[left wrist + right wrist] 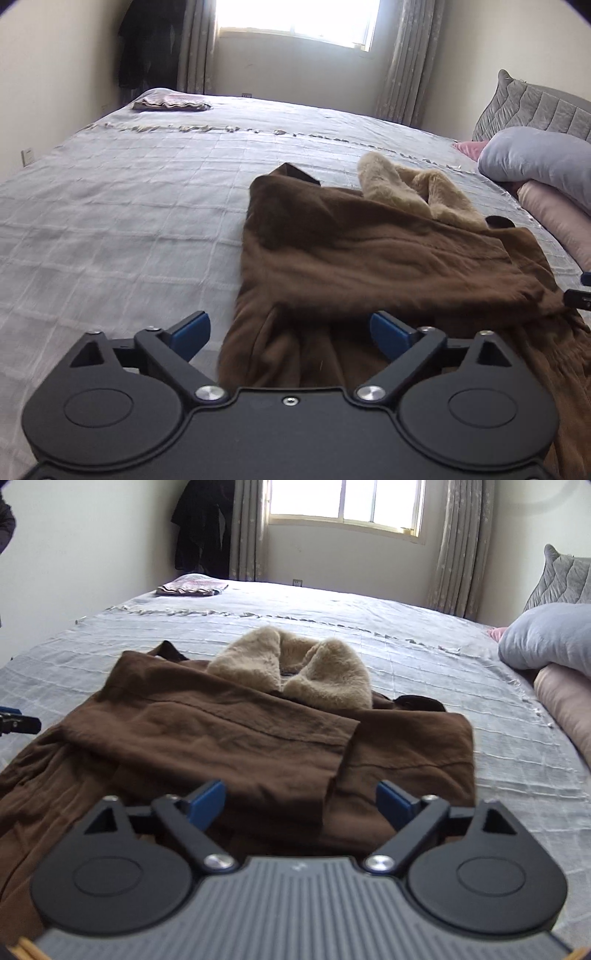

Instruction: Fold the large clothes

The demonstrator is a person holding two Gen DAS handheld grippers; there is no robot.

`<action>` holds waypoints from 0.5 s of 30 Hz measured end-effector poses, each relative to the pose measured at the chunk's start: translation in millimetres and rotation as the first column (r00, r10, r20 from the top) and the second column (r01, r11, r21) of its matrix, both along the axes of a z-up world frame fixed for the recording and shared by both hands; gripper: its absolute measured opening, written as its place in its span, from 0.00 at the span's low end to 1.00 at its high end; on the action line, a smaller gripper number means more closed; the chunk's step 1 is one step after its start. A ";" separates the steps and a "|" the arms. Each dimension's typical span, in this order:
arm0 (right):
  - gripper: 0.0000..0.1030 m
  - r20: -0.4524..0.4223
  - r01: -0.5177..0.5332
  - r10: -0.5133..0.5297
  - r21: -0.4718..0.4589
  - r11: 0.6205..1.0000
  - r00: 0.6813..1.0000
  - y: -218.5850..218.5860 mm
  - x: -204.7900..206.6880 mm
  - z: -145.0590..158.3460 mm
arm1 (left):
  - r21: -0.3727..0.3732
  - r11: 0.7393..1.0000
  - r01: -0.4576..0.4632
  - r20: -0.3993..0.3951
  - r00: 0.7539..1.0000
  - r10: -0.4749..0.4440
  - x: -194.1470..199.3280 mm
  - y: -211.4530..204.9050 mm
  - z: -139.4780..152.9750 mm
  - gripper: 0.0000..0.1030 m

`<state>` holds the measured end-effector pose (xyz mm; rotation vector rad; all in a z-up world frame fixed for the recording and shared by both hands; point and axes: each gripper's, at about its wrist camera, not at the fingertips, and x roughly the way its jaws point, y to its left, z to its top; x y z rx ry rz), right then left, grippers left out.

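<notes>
Black tong housings fill the bottom of both wrist views, each blocking whatever lies directly under it. On the left gripper (pixel 290 332) the blue-tipped fingers (pixel 192 328) stand wide apart with nothing between them; they hover over the near left hem of the brown coat (pixel 369 258), and whether a tip touches the cloth cannot be told. The right gripper (pixel 301 801) is likewise spread wide and empty, poised over the coat's (pixel 221 738) near edge, where a sleeve (pixel 229 723) is folded across the body.

The coat lies on the grey checked bedspread (pixel 129 203), toward the right half of the bed, with its tan fleece collar (pixel 295 664) at the far end, pointing to the window (pixel 347 502). Its lower part runs out of sight beneath the housings and off the frame edges, so the full length stays unseen. A dark patch beside the collar (pixel 421 703) is too murky to identify.

At the left view's right edge only a sliver of the other tong shows (pixel 580 295); the same happens at the right view's left edge (pixel 18 723).

Further off, a folded pinkish cloth (pixel 171 101) sits at the far left corner of the bed. A blue-grey pillow (pixel 539 162) rests atop a pink roll (pixel 561 218) near the grey padded headboard (pixel 535 107), all cropped by the frame. Dark clothing (pixel 203 528) hangs by the curtain, its shape lost against the window glare.
</notes>
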<state>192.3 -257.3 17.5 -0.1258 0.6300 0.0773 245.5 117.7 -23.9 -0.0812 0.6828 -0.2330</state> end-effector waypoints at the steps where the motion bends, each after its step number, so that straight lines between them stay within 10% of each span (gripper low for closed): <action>1: 0.94 0.000 -0.003 0.003 -0.004 1.000 1.000 -0.5 -13.4 3.4 | 0.004 1.000 -0.003 -0.006 1.000 0.003 -12.1 5.3 1.6 0.97; 15: 0.99 -0.085 0.096 -0.095 0.005 0.995 0.992 -39.9 -177.3 -15.8 | 0.027 0.996 0.082 -0.135 0.988 -0.078 -151.1 57.0 -11.7 1.00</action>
